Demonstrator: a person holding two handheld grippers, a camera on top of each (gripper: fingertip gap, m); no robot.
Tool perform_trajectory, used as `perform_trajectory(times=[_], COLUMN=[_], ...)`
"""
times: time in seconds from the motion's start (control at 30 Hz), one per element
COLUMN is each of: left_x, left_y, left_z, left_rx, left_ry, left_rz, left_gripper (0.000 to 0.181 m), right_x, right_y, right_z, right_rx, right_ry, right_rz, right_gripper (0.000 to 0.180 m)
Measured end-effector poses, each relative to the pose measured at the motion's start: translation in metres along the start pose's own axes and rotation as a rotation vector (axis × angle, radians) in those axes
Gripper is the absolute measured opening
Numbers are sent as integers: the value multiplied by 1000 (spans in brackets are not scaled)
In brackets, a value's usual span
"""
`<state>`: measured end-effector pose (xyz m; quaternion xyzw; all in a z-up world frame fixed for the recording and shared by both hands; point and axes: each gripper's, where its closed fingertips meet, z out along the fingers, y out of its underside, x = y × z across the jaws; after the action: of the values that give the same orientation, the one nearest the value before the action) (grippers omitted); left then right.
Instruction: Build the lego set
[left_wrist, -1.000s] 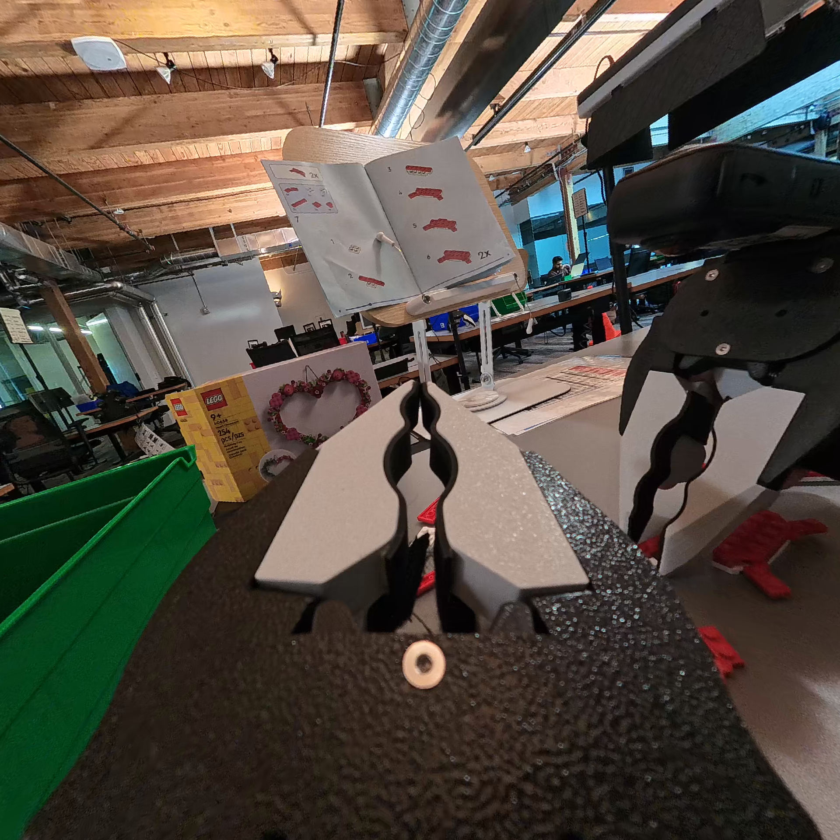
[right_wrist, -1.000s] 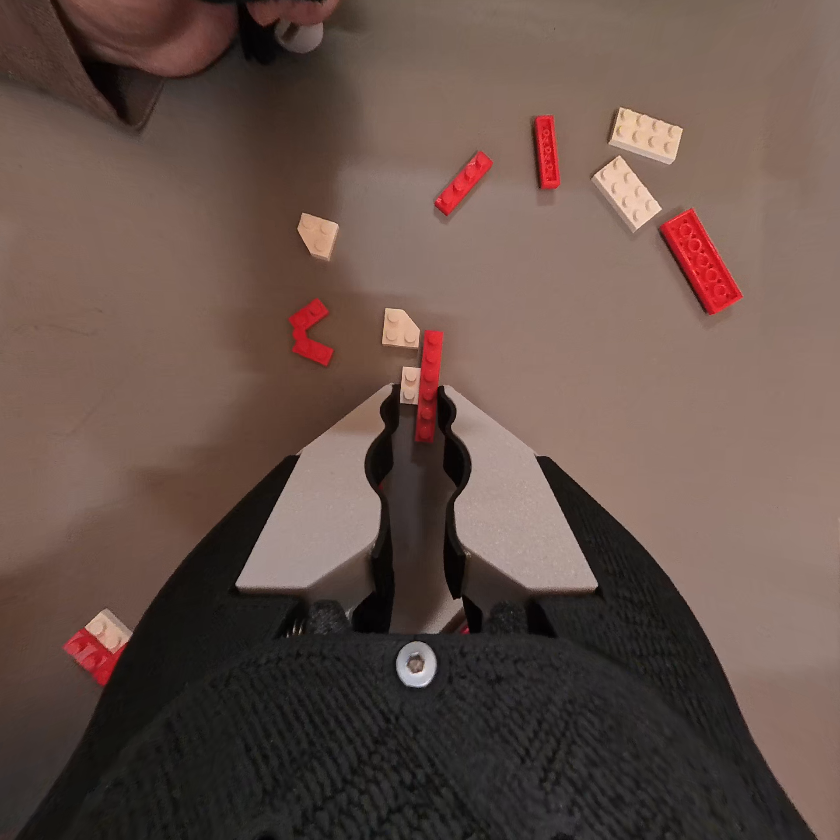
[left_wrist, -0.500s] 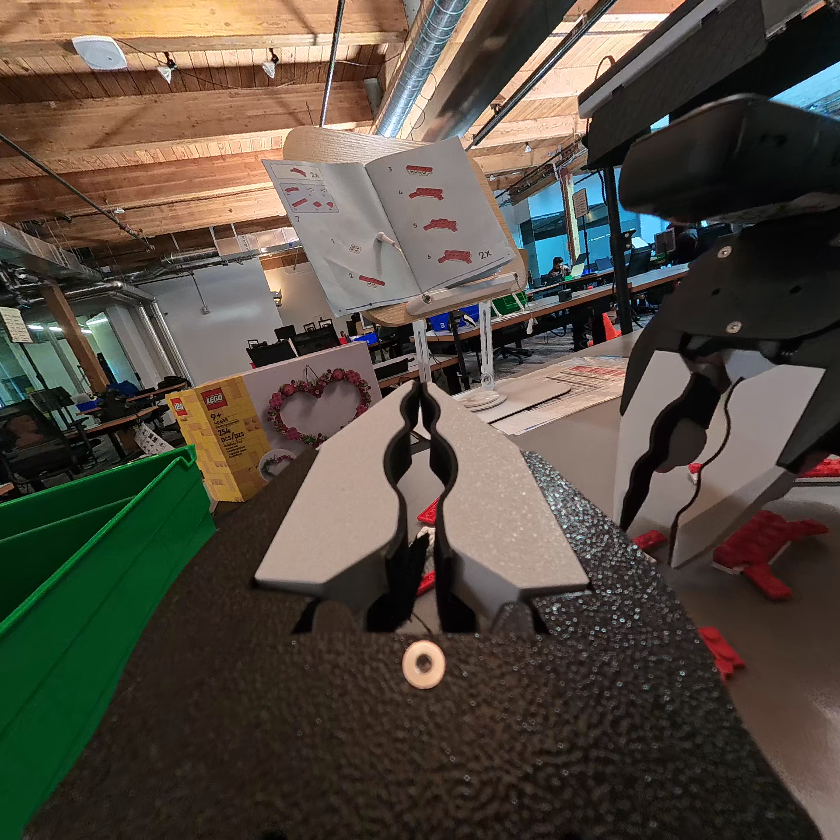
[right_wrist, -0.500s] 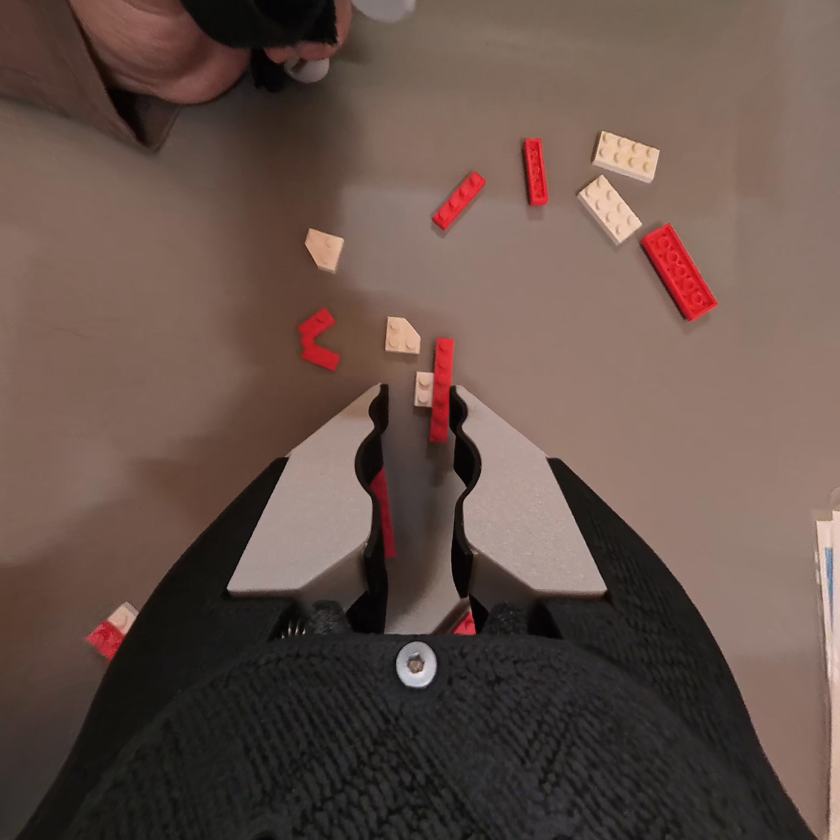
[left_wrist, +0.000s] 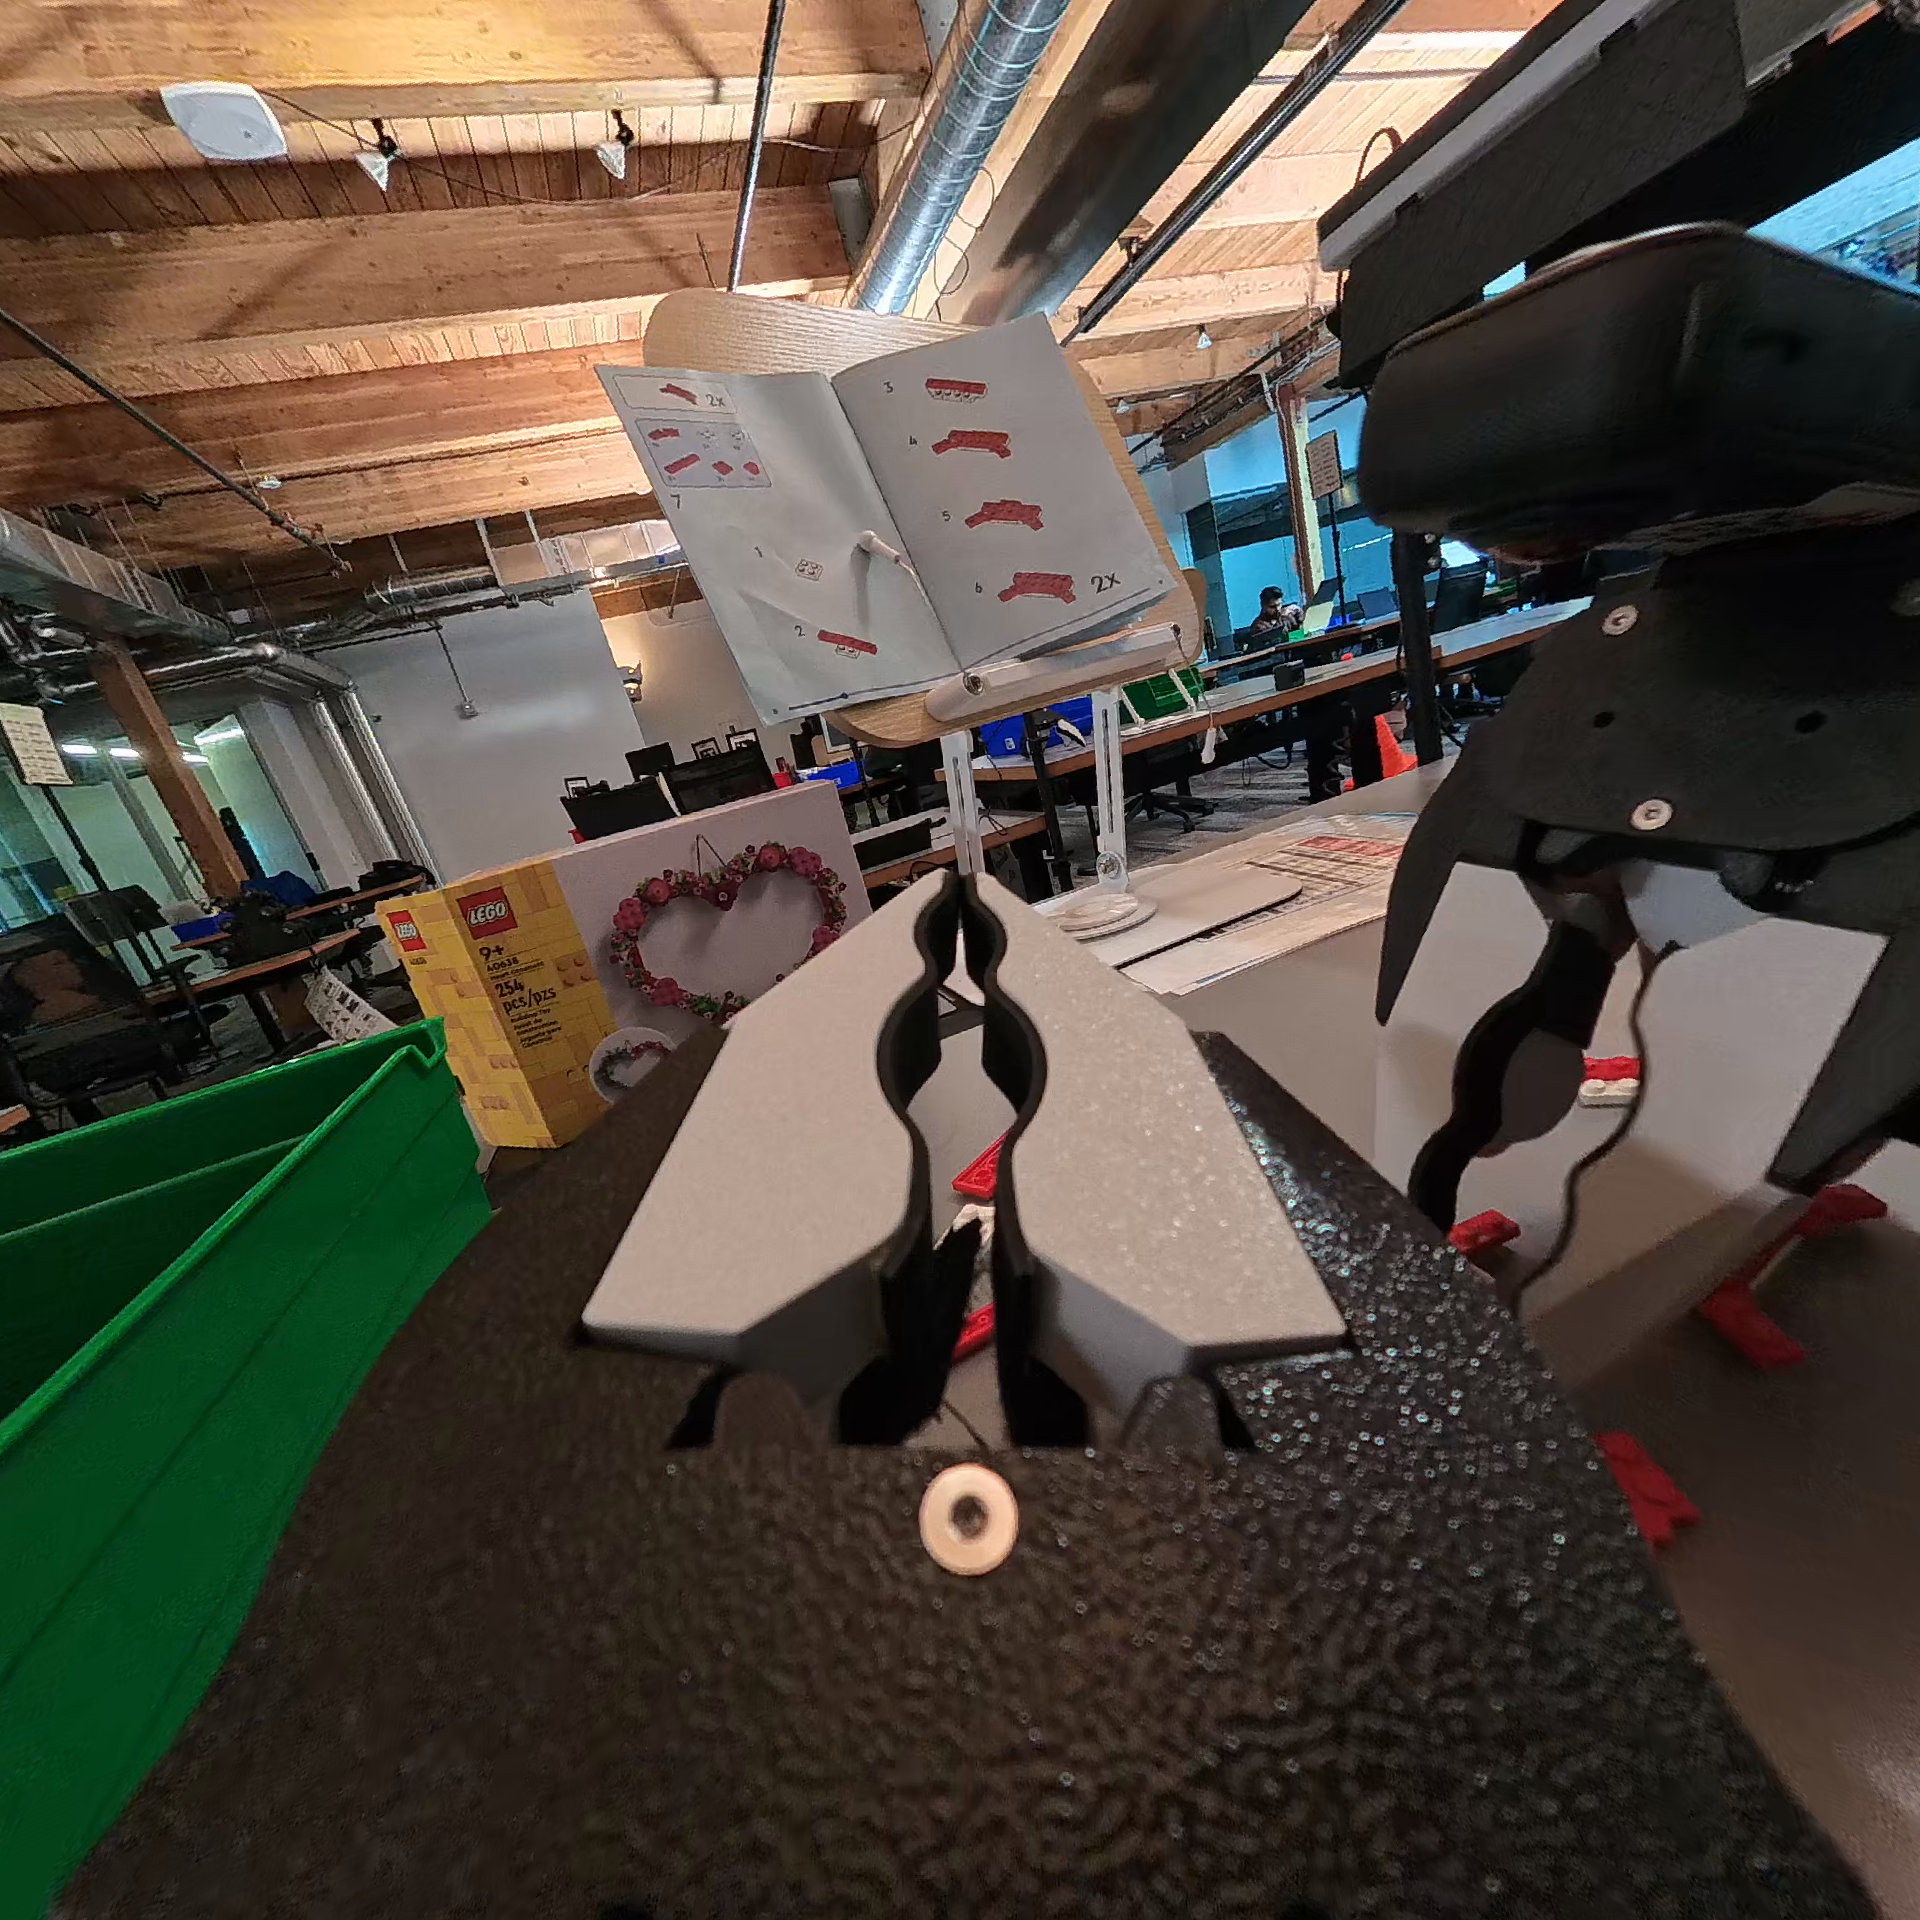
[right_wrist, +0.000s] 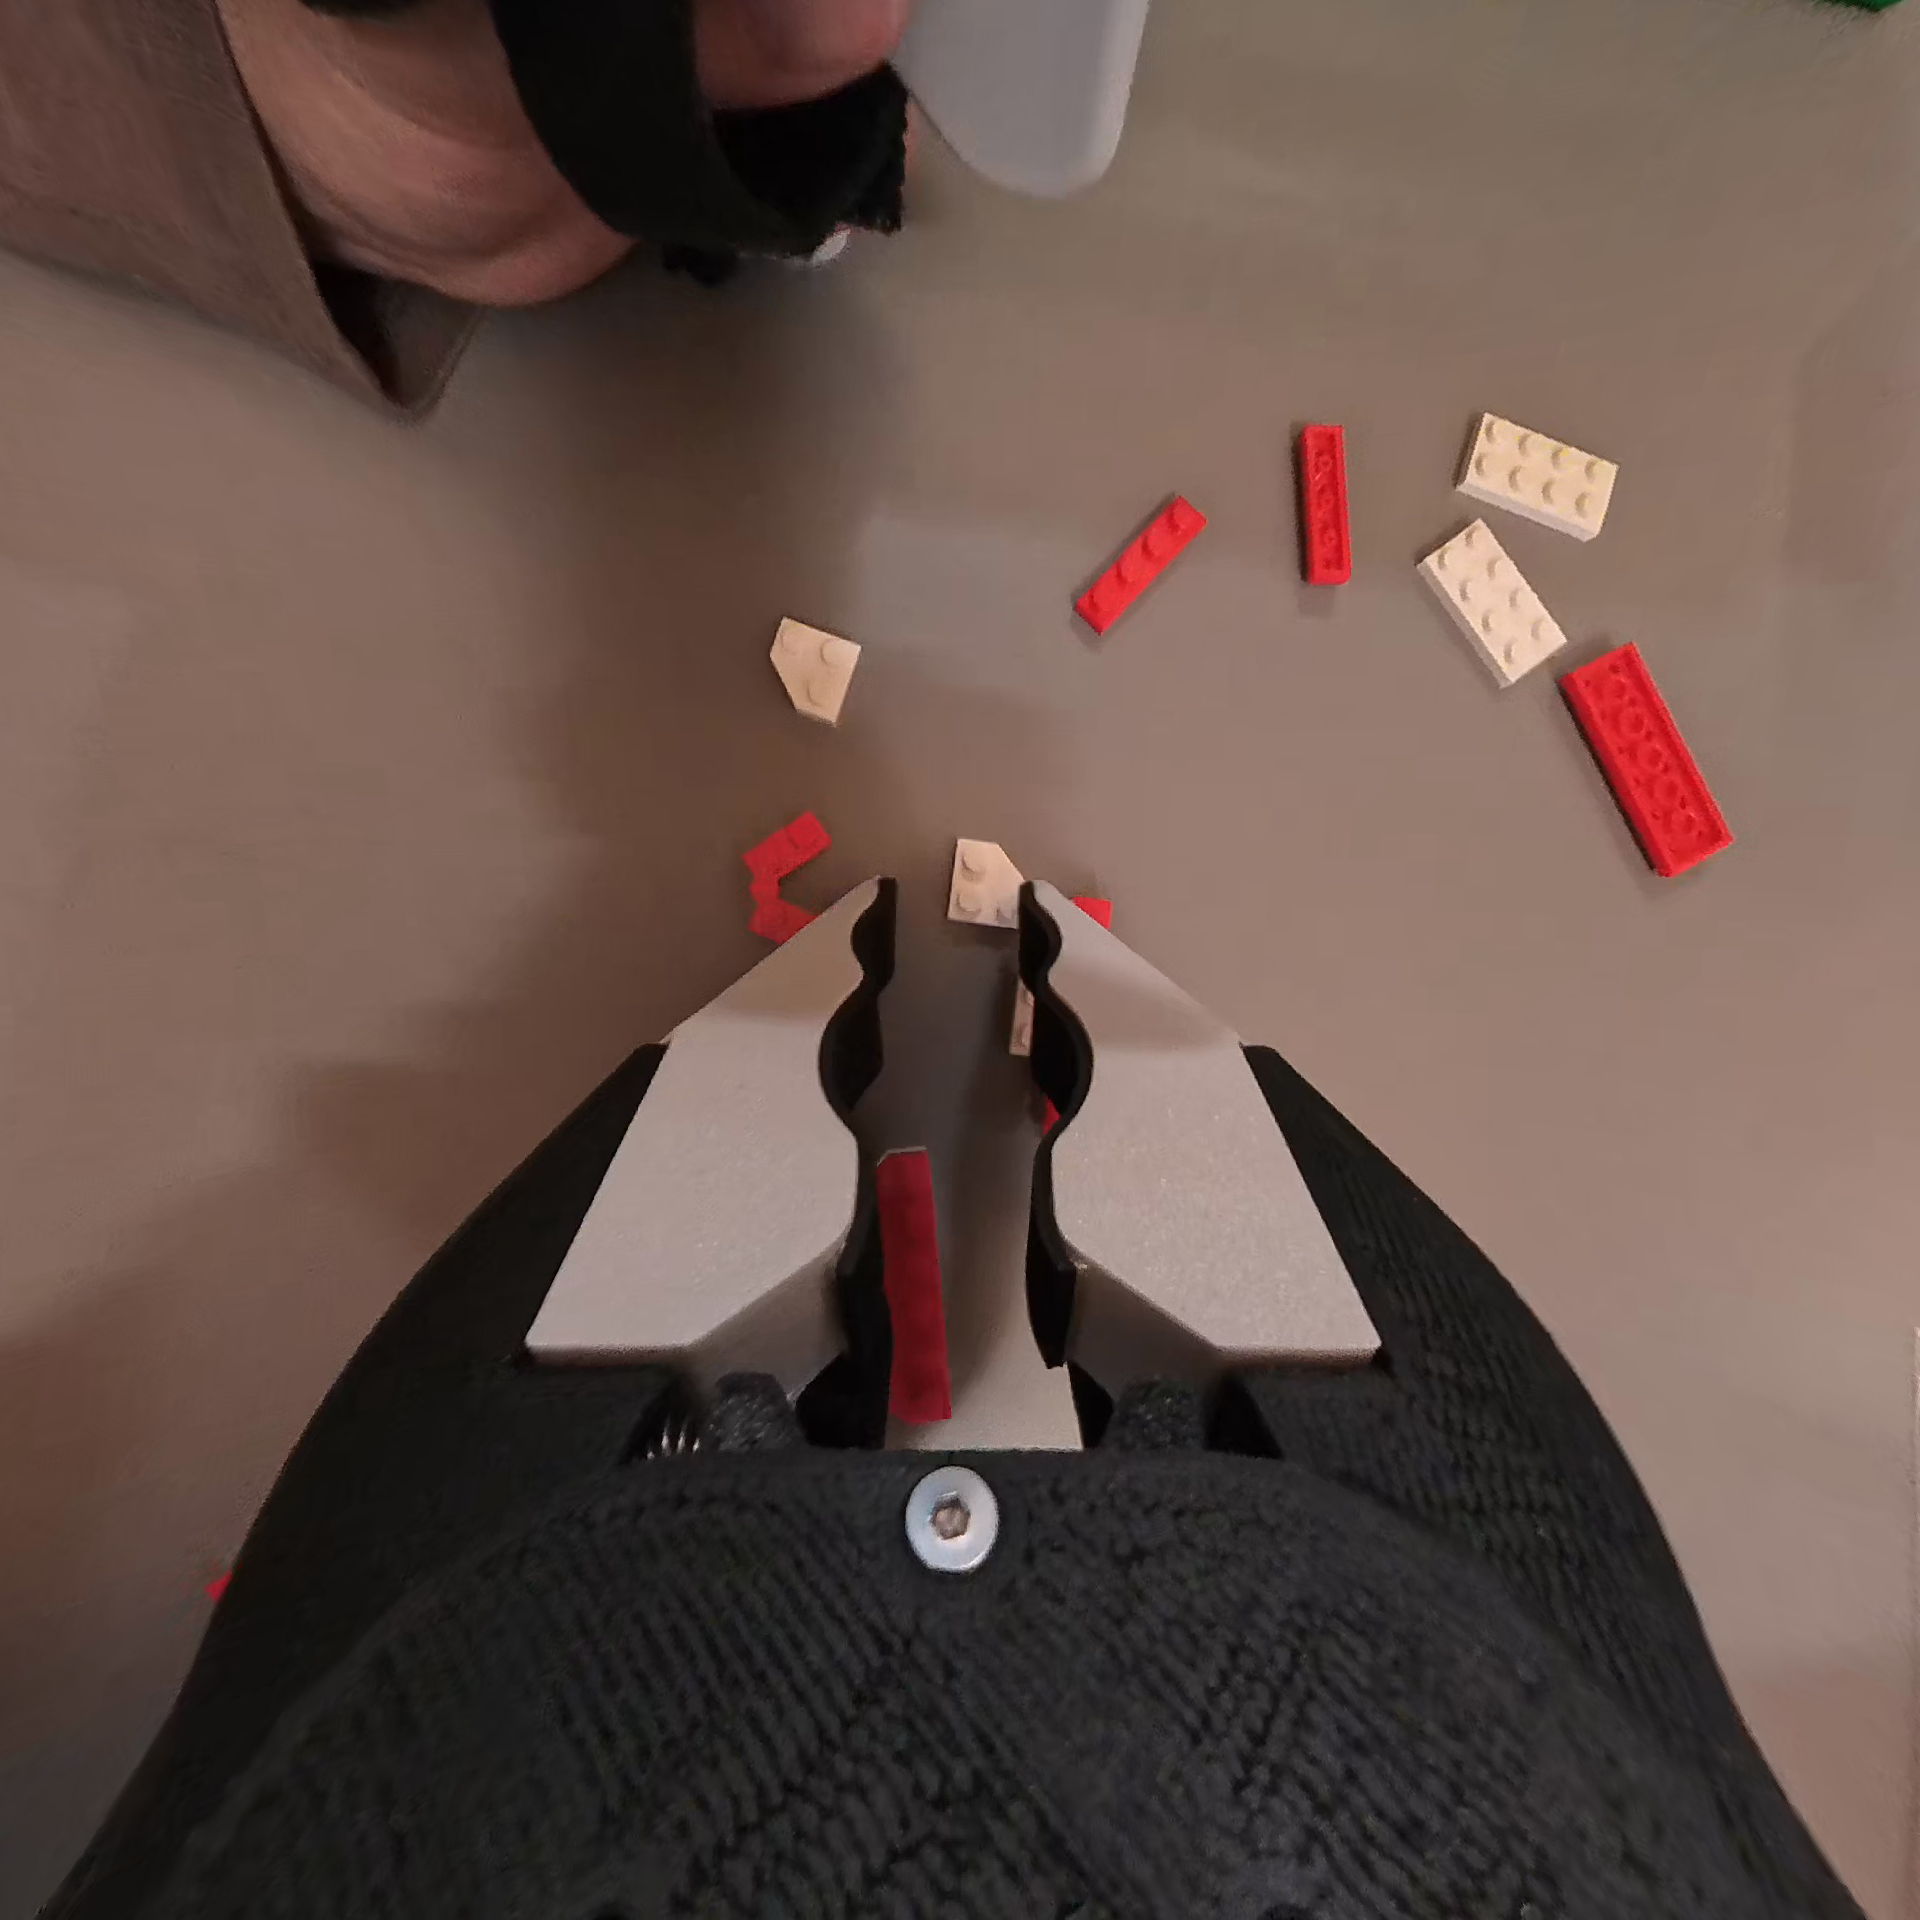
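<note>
My right gripper (right_wrist: 958, 891) is open and points down at the grey table (right_wrist: 416, 935). A red strip plate with a tan piece (right_wrist: 1089, 912) lies mostly hidden under its right finger. Another red plate (right_wrist: 912, 1288) shows in the gap by the left pad; I cannot tell whether it touches it. A tan wedge plate (right_wrist: 982, 881) and a red corner plate (right_wrist: 787, 857) lie at the fingertips. My left gripper (left_wrist: 961, 899) is shut with nothing visible between its tips and is held off to the side. The right gripper (left_wrist: 1538, 1122) also shows in the left wrist view.
Loose pieces lie ahead: a tan wedge (right_wrist: 816, 667), two red strips (right_wrist: 1141, 564) (right_wrist: 1323, 504), two tan plates (right_wrist: 1538, 475) (right_wrist: 1491, 601), a red long plate (right_wrist: 1645, 758). A person's hand (right_wrist: 416, 156) is top left. Green bins (left_wrist: 208, 1299), the set's box (left_wrist: 623, 966) and an open booklet on a stand (left_wrist: 883, 520) stand nearby. My right fingertips sit around 15 cm from my left ones. The left gripper is farther from the red plate (right_wrist: 912, 1288), some 20 cm, than the right, some 7 cm.
My right gripper has opened and let go of the red strip with the tan piece, and has shifted forward over the pieces. The left gripper has not moved.
</note>
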<state>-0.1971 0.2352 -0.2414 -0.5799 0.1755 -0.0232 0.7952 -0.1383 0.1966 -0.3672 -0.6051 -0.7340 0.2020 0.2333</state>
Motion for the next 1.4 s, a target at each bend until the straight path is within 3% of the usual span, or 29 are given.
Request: perform_trajectory(times=[1.4], left_x=[0], left_y=[0], left_z=[0], left_rx=[-2], left_ry=[1], left_rz=[-4], left_gripper=[0], right_x=[-5], right_y=[9], right_z=[-1], right_rx=[-55], right_ry=[-46], right_rz=[106], right_gripper=[28])
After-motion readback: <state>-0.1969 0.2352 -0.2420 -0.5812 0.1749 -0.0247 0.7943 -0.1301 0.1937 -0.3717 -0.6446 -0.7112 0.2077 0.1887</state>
